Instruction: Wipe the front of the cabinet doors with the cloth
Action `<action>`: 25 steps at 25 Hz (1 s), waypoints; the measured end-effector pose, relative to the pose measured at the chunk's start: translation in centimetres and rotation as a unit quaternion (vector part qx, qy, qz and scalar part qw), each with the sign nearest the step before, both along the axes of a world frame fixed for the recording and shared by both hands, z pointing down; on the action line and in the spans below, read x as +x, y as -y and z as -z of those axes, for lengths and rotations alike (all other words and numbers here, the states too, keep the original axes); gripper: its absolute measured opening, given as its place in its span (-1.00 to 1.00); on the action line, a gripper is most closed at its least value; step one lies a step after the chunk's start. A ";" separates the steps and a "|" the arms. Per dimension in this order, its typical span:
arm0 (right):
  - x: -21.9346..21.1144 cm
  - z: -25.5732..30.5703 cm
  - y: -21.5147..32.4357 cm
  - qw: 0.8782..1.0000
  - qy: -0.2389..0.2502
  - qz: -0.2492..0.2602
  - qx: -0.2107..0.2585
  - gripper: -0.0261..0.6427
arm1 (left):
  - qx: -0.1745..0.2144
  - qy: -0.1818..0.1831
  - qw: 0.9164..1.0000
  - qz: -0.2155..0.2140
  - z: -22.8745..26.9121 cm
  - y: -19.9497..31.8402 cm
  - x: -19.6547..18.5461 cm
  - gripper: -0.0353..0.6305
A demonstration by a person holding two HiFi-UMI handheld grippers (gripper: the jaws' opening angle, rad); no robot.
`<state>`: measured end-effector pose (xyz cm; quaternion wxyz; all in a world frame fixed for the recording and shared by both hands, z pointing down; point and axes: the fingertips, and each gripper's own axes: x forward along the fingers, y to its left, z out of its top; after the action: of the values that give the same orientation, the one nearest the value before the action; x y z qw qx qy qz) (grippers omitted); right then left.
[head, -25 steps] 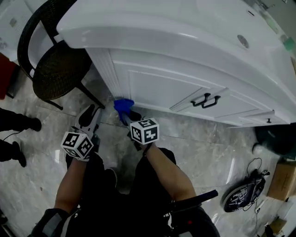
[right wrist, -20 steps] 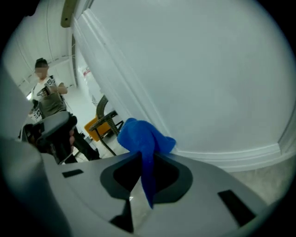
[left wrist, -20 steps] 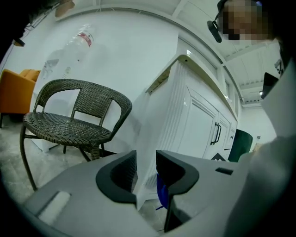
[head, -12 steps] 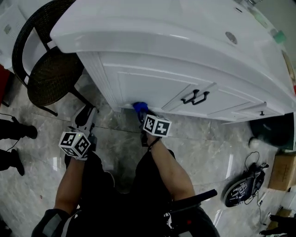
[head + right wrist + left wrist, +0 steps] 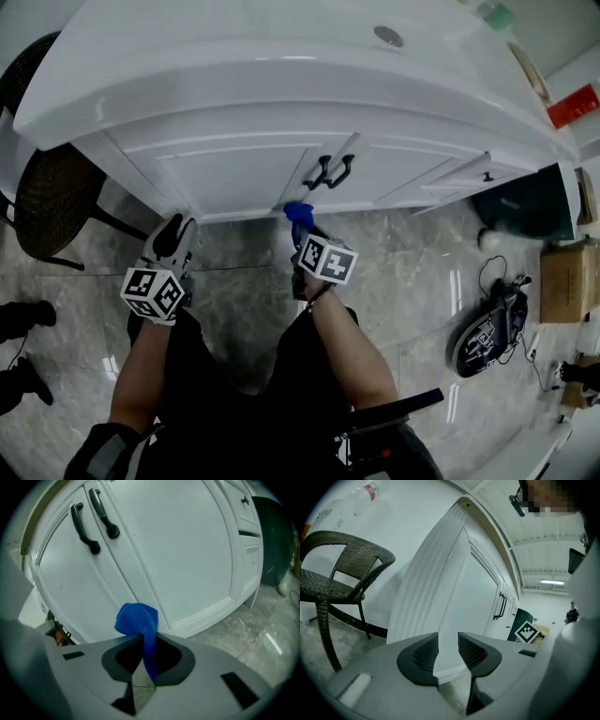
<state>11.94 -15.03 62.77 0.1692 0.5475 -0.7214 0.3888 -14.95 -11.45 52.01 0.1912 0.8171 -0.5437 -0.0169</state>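
Note:
The white cabinet doors [image 5: 244, 173] carry two black handles [image 5: 328, 172] at their meeting edge. My right gripper [image 5: 303, 231] is shut on a bunched blue cloth [image 5: 298, 214], which is held at the doors' lower edge, just below the handles. In the right gripper view the cloth [image 5: 138, 619] sticks out of the right gripper [image 5: 145, 656] in front of the door panel [image 5: 187, 550], with the handles [image 5: 84, 529] up and to the left. My left gripper [image 5: 174, 232] hangs low by the cabinet's left corner; its jaws [image 5: 448, 648] stand slightly open with nothing between them.
A dark wicker chair [image 5: 47, 197] stands left of the cabinet, seen also in the left gripper view [image 5: 337, 573]. A dark bin [image 5: 516, 211], a cardboard box [image 5: 562, 267] and a device with cables [image 5: 487, 337] are on the marble floor at right. A person's shoes [image 5: 23, 319] are at far left.
My right gripper has carried the cloth to the right along the bottom of the doors, from the left corner to below the handles. The left gripper has barely moved.

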 end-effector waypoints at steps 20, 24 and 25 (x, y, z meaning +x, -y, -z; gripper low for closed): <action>-27.8 -8.0 -5.7 0.936 0.115 0.305 -0.135 -0.75 | 0.005 0.020 0.990 0.142 4.4 -8.4 -11.9 -0.49; -27.0 -9.7 -3.8 0.955 0.092 0.244 -0.140 -0.75 | 0.012 0.023 0.986 0.167 4.9 -9.8 -14.1 -0.50; -26.4 -10.0 -3.4 0.959 0.089 0.229 -0.140 -0.75 | 0.013 0.022 0.985 0.170 5.0 -9.8 -14.5 -0.50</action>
<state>-14.42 -11.65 72.79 0.2640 0.3021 -0.7776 0.4841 -29.42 -1.60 47.03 0.1634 0.7150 -0.6787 -0.0384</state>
